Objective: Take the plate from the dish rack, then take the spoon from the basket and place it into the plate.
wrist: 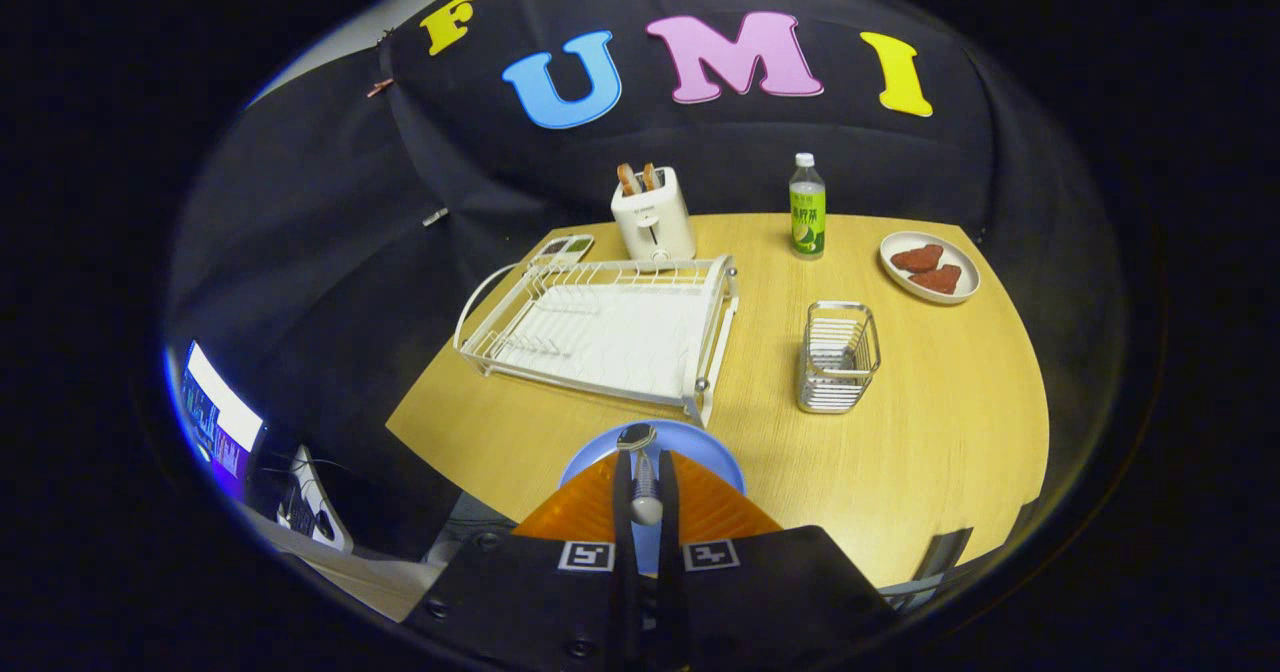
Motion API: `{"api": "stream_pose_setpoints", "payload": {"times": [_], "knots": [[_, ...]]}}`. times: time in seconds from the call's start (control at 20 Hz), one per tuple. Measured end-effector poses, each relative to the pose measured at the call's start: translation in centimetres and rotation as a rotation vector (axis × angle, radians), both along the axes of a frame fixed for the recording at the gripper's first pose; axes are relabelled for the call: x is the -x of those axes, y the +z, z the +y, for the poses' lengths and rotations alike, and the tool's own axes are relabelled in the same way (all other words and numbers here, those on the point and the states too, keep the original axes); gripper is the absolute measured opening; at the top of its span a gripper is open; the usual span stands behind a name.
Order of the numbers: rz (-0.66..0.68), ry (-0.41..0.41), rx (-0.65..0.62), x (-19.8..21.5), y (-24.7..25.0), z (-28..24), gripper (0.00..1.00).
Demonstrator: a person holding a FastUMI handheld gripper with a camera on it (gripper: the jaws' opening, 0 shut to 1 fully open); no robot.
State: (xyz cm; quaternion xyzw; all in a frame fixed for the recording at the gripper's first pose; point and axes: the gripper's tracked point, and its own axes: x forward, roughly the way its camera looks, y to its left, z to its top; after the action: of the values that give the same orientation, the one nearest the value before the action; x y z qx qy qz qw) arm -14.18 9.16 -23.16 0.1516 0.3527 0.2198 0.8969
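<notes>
My gripper (pixel 643 457) hangs over the near edge of the wooden table, its fingers close together and shut on a metal spoon (pixel 642 482) that lies lengthwise between them. Directly under the fingers a blue plate (pixel 705 447) rests flat on the table, partly hidden by them. Just beyond the plate stands the white wire dish rack (pixel 600 327), with nothing in it. To the right of the rack, ahead of the fingers, the small metal basket (pixel 838 357) stands upright and holds nothing.
A white toaster (pixel 653 217) with bread stands behind the rack, with a small flat device (pixel 563 248) beside it. A green-labelled bottle (pixel 807 207) and a white dish with brown pieces (pixel 930 267) sit at the far right. A lit screen (pixel 215 417) glows beyond the table's left side.
</notes>
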Motion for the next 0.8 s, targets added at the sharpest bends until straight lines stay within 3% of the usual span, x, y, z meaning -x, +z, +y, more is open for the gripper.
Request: {"api": "stream_pose_setpoints", "payload": {"times": [0.5, 0.8], "knots": [[0.048, 0.036, 0.034, 0.8, -6.7, 2.8, 0.1], [0.119, 0.035, -0.019, 1.9, -8.8, 2.7, 0.13]]}}
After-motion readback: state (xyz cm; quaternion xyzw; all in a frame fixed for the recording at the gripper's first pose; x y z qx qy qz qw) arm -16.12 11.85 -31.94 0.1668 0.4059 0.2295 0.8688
